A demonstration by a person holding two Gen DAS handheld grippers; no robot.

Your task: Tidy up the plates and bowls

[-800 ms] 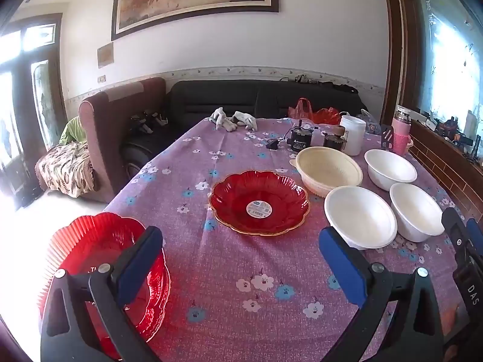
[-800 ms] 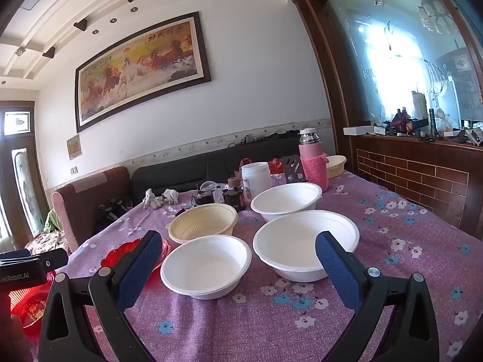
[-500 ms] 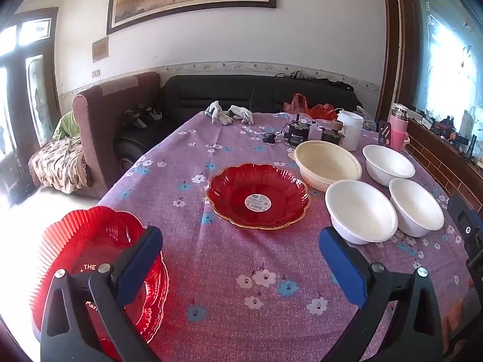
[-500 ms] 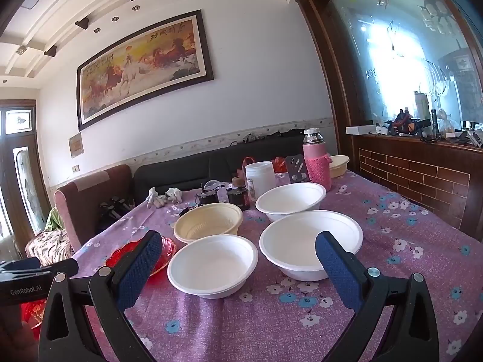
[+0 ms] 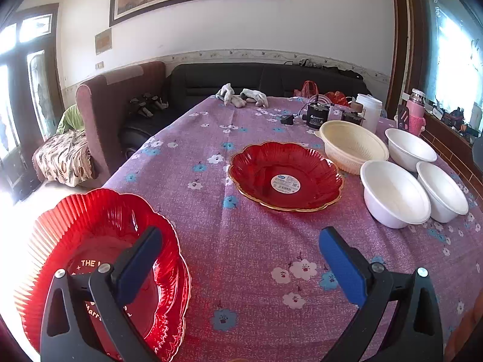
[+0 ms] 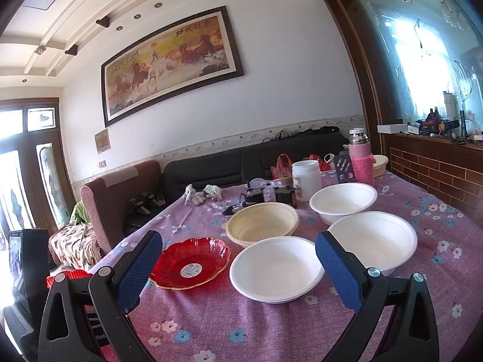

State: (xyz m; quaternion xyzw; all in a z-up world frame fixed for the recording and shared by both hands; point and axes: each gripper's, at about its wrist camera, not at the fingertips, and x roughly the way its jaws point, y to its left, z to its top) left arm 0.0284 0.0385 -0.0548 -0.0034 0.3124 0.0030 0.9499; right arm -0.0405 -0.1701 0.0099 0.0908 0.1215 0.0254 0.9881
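Both wrist views shift — nothing on the table moves

The left gripper (image 5: 240,261) sits closer over the near red plate (image 5: 99,268); the right gripper (image 6: 238,267) view swings leftward — the red dish (image 6: 191,262) shows fuller.

My left claw (image 5: 240,267) is wearing a matte black plastic frame, each finger an open triangular truss with cut-out windows. Silver round screw heads are showing at the knuckles, two per side. Blue rectangular pads (image 5: 341,267) are facing inward, smooth-looking on this claw. My right claw (image 6: 238,268) is showing the same black trusses and silver screws, its blue pads (image 6: 137,267) carrying a fine grid texture, with part of a white printed word low on the left.
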